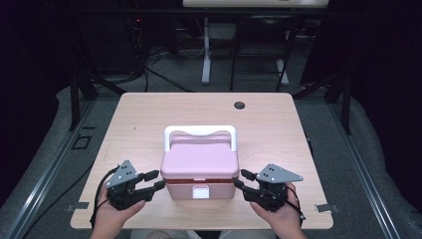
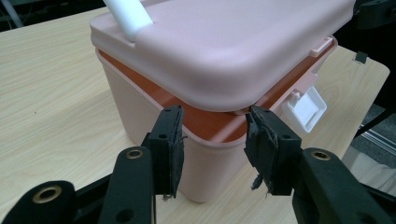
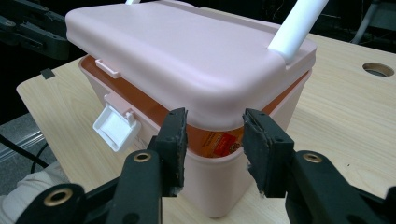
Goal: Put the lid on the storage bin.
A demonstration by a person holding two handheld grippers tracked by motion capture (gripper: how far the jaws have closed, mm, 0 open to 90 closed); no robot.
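A pink lidded box (image 1: 199, 167) with a white handle (image 1: 200, 131) stands near the front of the table (image 1: 149, 109). Its lid (image 2: 224, 42) sits slightly raised, showing an orange rim, and the white front latch (image 1: 200, 191) hangs undone. My left gripper (image 1: 155, 180) is open at the box's left front corner (image 2: 212, 140), jaws apart and short of it. My right gripper (image 1: 240, 178) is open at the right front corner (image 3: 215, 154), also apart from it. Something orange shows inside under the lid (image 3: 187, 51).
A round cable hole (image 1: 239, 105) lies in the table's far right part. Beyond the table stand desk legs and cables on a dark floor. Metal rails run along both sides of the table.
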